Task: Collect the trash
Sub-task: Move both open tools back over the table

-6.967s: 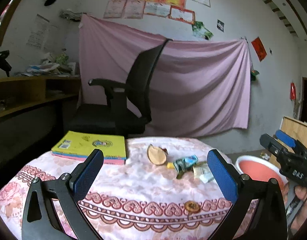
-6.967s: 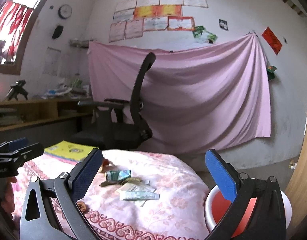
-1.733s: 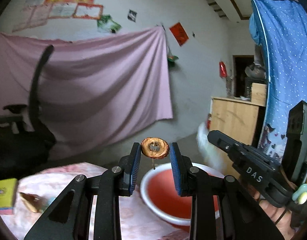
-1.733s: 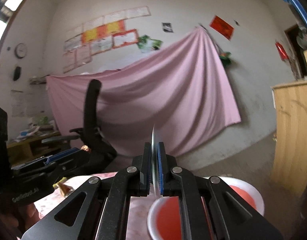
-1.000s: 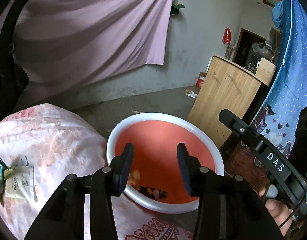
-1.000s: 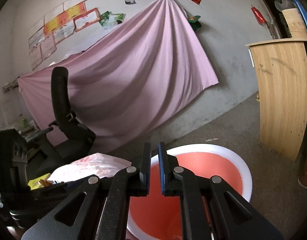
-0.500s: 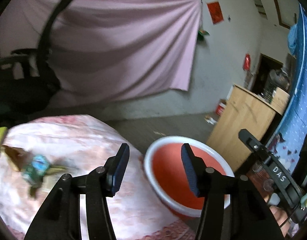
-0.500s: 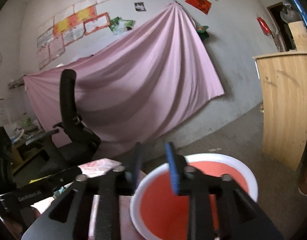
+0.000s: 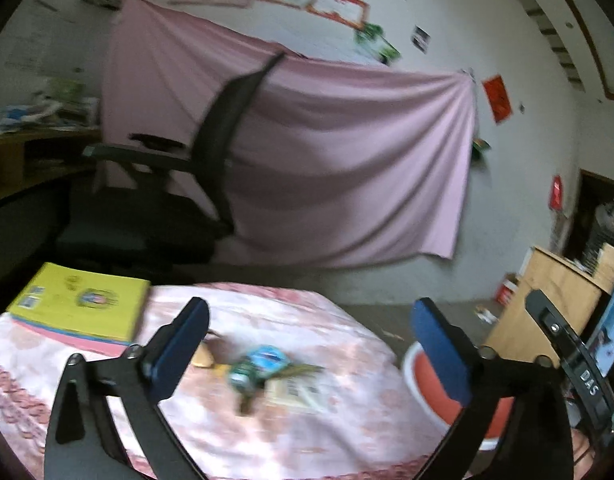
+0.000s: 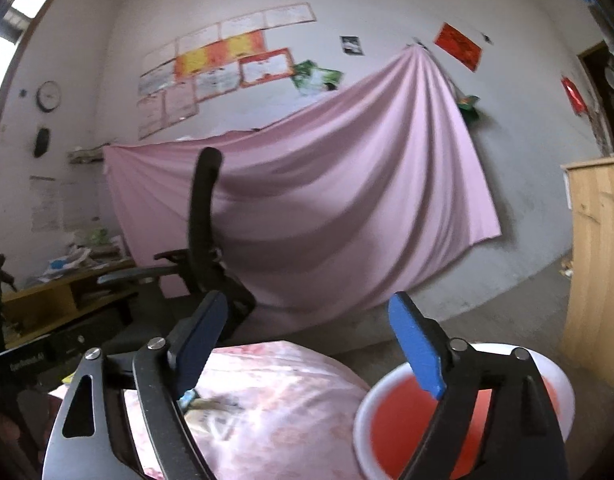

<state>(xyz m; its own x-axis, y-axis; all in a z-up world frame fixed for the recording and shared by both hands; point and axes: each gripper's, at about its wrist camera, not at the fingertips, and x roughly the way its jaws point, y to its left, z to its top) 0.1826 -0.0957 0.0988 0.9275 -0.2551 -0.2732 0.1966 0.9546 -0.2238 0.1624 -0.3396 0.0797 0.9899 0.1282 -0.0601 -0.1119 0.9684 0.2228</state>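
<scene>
My left gripper (image 9: 311, 344) is open and empty, above the round table with a pink floral cloth (image 9: 347, 432). On the cloth between its fingers lie a blue-green crumpled wrapper (image 9: 259, 364), a white paper packet (image 9: 303, 392) and a tan scrap (image 9: 203, 358). The red basin with a white rim (image 9: 427, 384) stands at the table's right. My right gripper (image 10: 313, 348) is open and empty, held over the table edge beside the basin (image 10: 407, 424). Some of the trash (image 10: 203, 404) shows behind its left finger.
A yellow book on a pink one (image 9: 83, 304) lies on the table's far left. A black office chair (image 9: 167, 200) stands behind the table before a pink hanging sheet. A wooden cabinet (image 9: 555, 288) stands right of the basin. The other gripper's arm (image 9: 571, 360) reaches in at the right.
Both grippers have opened wide. The left gripper has swung left from the basin back over the table's trash. The right gripper has lifted and turned toward the table.
</scene>
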